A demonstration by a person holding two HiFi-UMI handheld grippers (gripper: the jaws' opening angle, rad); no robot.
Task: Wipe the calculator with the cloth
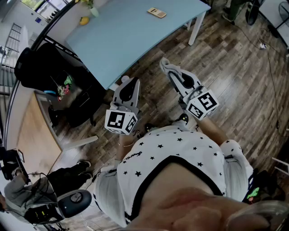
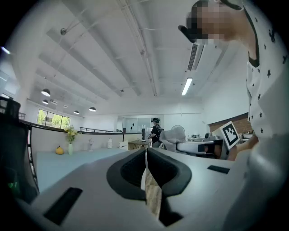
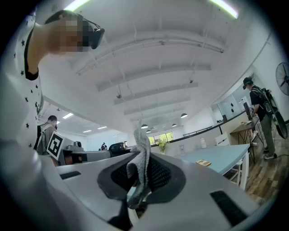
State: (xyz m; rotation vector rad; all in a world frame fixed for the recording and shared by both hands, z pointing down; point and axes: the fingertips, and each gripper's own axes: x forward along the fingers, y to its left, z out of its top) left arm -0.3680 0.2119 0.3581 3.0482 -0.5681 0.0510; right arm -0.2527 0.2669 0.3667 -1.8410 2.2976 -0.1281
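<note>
No legible text, brand or number in any view, black-and-white square marker patterns without letters on the cubes of the left gripper and right gripper, calculator on the blue table too small to read.

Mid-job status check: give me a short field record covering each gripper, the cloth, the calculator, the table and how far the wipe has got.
left gripper: jaws together, nothing between them
right gripper: shut on the cloth
cloth: grey, sticks up from between the right jaws
calculator: flat on the table, towards its far side, apart from both grippers
table: light blue, ahead of the person
gripper position: both held near the chest, over the wood floor, short of the table
wipe: not yet begun
</note>
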